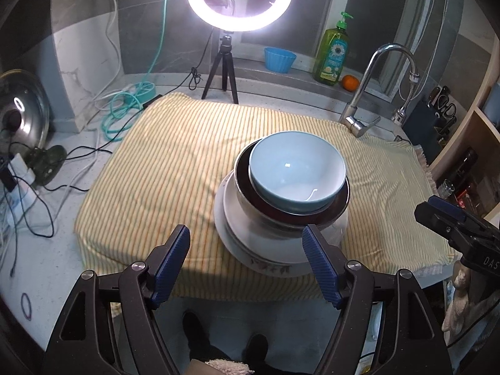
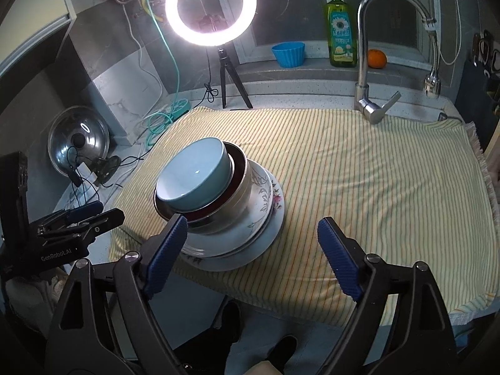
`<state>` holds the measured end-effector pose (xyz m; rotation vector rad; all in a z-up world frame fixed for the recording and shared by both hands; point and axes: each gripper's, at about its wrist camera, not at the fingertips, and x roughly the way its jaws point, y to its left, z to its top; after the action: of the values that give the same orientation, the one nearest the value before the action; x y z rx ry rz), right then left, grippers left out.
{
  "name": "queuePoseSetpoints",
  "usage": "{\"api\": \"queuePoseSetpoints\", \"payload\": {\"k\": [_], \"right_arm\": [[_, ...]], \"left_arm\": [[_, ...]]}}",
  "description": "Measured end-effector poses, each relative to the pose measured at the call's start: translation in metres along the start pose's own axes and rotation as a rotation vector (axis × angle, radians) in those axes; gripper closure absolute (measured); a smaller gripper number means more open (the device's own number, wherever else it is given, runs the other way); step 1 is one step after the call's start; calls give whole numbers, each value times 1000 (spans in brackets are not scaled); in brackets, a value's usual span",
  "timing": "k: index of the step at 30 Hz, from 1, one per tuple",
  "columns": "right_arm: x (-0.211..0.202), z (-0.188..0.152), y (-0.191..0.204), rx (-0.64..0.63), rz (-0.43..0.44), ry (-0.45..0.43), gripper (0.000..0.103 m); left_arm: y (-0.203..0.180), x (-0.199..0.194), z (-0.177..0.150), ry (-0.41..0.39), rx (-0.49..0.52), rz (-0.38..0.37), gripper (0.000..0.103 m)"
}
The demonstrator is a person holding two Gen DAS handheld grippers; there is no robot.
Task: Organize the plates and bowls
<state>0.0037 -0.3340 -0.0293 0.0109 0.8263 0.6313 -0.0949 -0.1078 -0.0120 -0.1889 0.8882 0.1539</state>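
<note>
On the striped cloth [image 1: 175, 168] I see the blue bowl [image 1: 297, 172] nested in a dark bowl [image 2: 240, 168] atop stacked plates [image 2: 268, 200], both left gripper [image 1: 247, 262] and right gripper [image 2: 250, 253] wide and empty, so I judge stacking essentially done.

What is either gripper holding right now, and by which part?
Nothing. The left gripper and right gripper both stand open and empty, short of the stack topped by the blue bowl.
</note>
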Motion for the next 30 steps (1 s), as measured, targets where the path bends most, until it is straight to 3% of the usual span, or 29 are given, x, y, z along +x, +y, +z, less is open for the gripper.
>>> {"api": "queuePoseSetpoints", "payload": {"k": [30], "right_arm": [[-8,-5,10,-3,-7,-17,15]], "left_arm": [[4,-13,-5,-16,-18,-16,29]]}}
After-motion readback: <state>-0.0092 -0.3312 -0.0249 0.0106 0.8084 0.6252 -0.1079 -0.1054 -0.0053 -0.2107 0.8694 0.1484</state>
